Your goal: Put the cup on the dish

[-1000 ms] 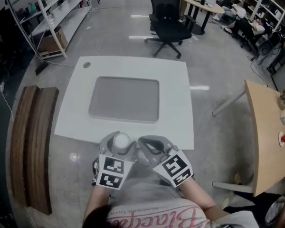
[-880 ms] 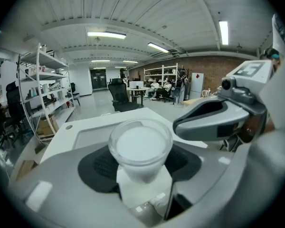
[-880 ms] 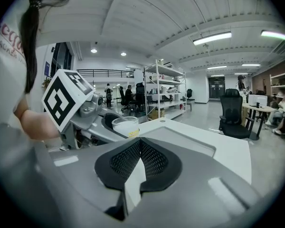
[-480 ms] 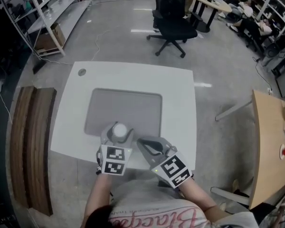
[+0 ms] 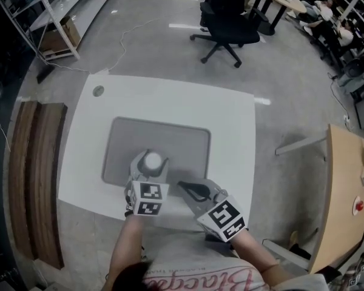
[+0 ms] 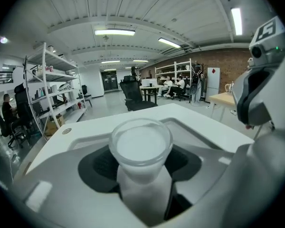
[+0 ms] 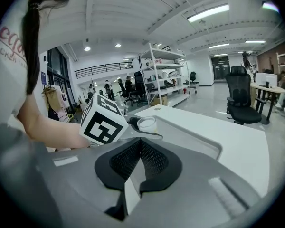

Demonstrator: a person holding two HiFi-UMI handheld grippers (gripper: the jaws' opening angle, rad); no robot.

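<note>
Where the cup sits: the cup (image 6: 140,146), translucent white and upright, is clamped in the left gripper (image 5: 150,166); the head view places it over the near part of the dish.
Left gripper: jaws part-way closed, pads pressing the cup's sides below its rim.
Right gripper (image 7: 138,151): jaws drawn together with nothing between them; it hangs just beside the left one, above the near edge of the table (image 5: 230,120).
Dish (image 5: 179,143): a shallow grey rectangular tray with a raised rim, lying in the middle of the white table, otherwise bare.
Step in hand: judged to be the carry-and-lower stage; the cup is over the dish and not yet released.
Next move: calls for lowering until the base rests flat on the dish floor, inside the rim, then parting the jaws evenly so the light cup does not tip.
Hidden: the cup's base and lower wall, covered by the jaws in every view; whether the base touches the dish cannot be told.
Hard to make out: any contents; the cup's inside reads as plain white.
Cut off: the person, with only forearms and shirt front showing at the bottom of the head view.
</note>
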